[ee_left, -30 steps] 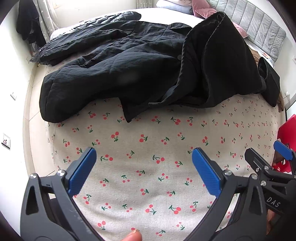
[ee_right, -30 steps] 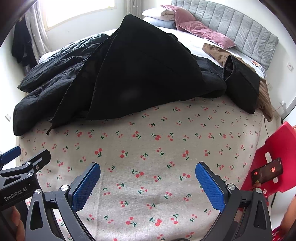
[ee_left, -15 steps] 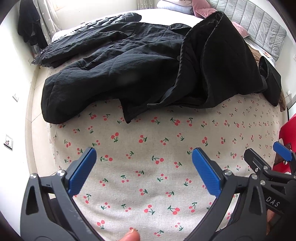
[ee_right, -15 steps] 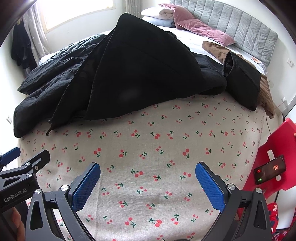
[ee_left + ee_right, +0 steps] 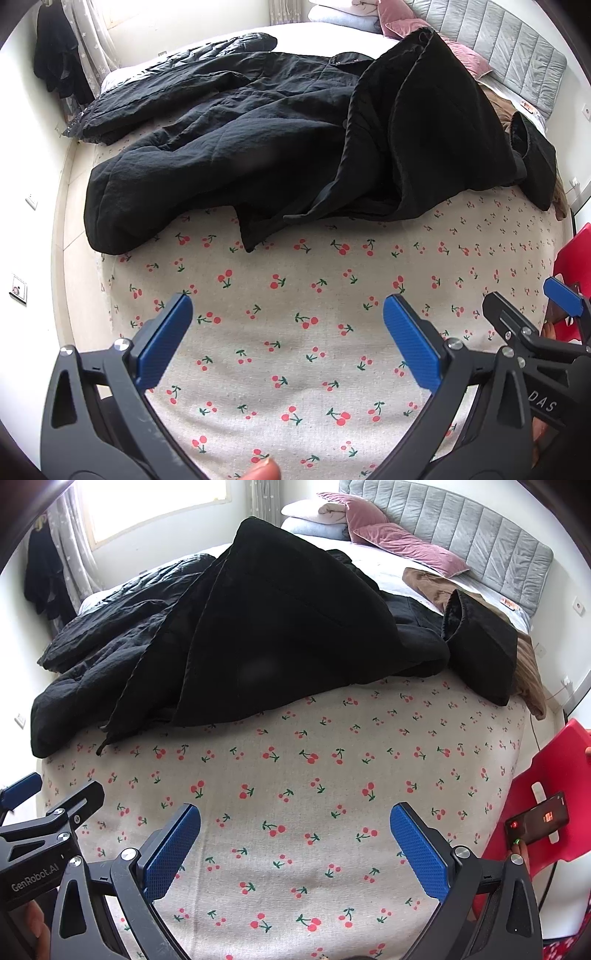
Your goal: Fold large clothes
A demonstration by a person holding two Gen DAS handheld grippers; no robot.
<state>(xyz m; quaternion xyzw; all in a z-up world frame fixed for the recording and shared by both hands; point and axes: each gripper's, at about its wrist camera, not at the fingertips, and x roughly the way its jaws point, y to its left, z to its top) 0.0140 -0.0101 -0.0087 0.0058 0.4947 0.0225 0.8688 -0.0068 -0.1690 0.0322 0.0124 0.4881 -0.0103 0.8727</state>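
Observation:
A large black coat (image 5: 280, 147) lies crumpled across the far half of the bed, one panel folded up into a peak; it also shows in the right wrist view (image 5: 266, 635). The bed is covered with a cherry-print sheet (image 5: 314, 295). My left gripper (image 5: 288, 325) is open and empty above the sheet, well short of the coat's hem. My right gripper (image 5: 295, 834) is open and empty too, beside the left one. The right gripper also shows in the left wrist view (image 5: 546, 314), and the left gripper shows in the right wrist view (image 5: 48, 805).
A brown garment (image 5: 524, 657) and a black folded piece (image 5: 480, 642) lie at the bed's right side. Pink pillows (image 5: 399, 539) rest against a grey headboard (image 5: 480, 535). A red chair (image 5: 546, 797) holding a phone (image 5: 537, 823) stands at the right. Dark clothes (image 5: 55, 59) hang at the left wall.
Both grippers have drawn slightly back and up from the bed; the coat appears a little farther away. Jaws stay open. The coat has not moved.

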